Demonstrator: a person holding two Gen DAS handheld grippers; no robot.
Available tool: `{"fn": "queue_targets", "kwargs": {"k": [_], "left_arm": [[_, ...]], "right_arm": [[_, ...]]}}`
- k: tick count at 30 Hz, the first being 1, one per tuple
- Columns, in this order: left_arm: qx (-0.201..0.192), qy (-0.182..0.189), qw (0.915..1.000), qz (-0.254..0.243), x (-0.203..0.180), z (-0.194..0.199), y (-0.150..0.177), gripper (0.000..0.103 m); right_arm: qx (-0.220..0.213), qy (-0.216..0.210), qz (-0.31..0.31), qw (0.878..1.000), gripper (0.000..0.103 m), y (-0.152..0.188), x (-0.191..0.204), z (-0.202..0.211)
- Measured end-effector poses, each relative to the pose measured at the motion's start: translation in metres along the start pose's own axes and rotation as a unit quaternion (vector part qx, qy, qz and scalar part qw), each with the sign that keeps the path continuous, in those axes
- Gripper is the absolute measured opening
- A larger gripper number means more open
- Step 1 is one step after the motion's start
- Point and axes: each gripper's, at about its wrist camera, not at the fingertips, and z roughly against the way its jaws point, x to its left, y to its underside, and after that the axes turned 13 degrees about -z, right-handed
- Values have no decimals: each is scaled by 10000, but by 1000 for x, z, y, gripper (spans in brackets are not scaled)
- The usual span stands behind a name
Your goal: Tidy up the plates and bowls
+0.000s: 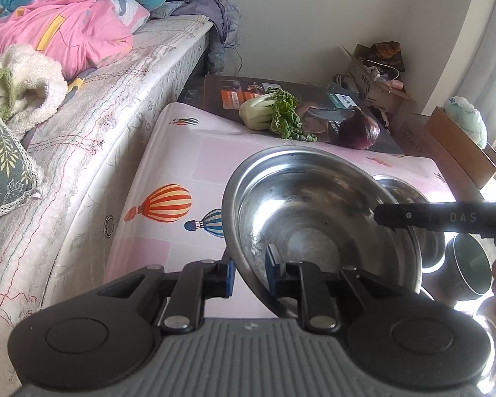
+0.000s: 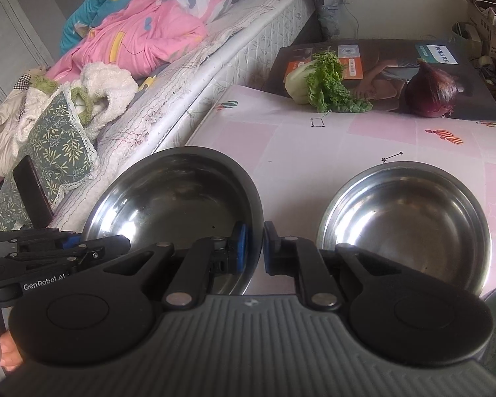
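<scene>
A wide steel bowl [image 1: 307, 205] hangs tilted above the pink balloon-print table [image 1: 182, 165]. My left gripper [image 1: 251, 274] is shut on its near rim, blue pads on either side of the metal. In the left wrist view my right gripper [image 1: 385, 218] reaches in from the right and pinches the opposite rim. The right wrist view shows the same bowl [image 2: 175, 198] with my right gripper [image 2: 254, 248] shut on its edge and the left gripper [image 2: 72, 241] at its left side. A second steel bowl [image 2: 406, 218] rests on the table to the right.
A dark small pot [image 1: 469, 264] stands beside the second bowl [image 1: 410, 188]. A bok choy [image 2: 317, 82] and a red onion [image 2: 433, 92] lie on a flat printed box [image 2: 396, 56] at the table's far end. A bed [image 1: 99, 115] with piled bedding borders the left side; cardboard boxes [image 1: 380, 82] stand beyond.
</scene>
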Motion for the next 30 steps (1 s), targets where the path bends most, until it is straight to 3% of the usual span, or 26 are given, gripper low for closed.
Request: {"fn": "queue_targets", "kwargs": {"k": [6, 14, 22, 30], "left_arm": [[-26, 333, 9989, -337, -41, -10, -26, 20], [216, 848, 9948, -517, -94, -43, -45, 20], [460, 876, 9929, -662, -125, -74, -53, 20], [662, 800, 9920, -714, -133, -100, -58, 21]], "right_arm": [[-240, 204, -411, 9987, 11, 0, -48, 36], [-456, 558, -916, 9932, 11, 3, -112, 68], [-413, 718, -1224, 9890, 12, 3, -157, 60], [-321, 684, -1344, 9880, 12, -7, -174, 37]]}}
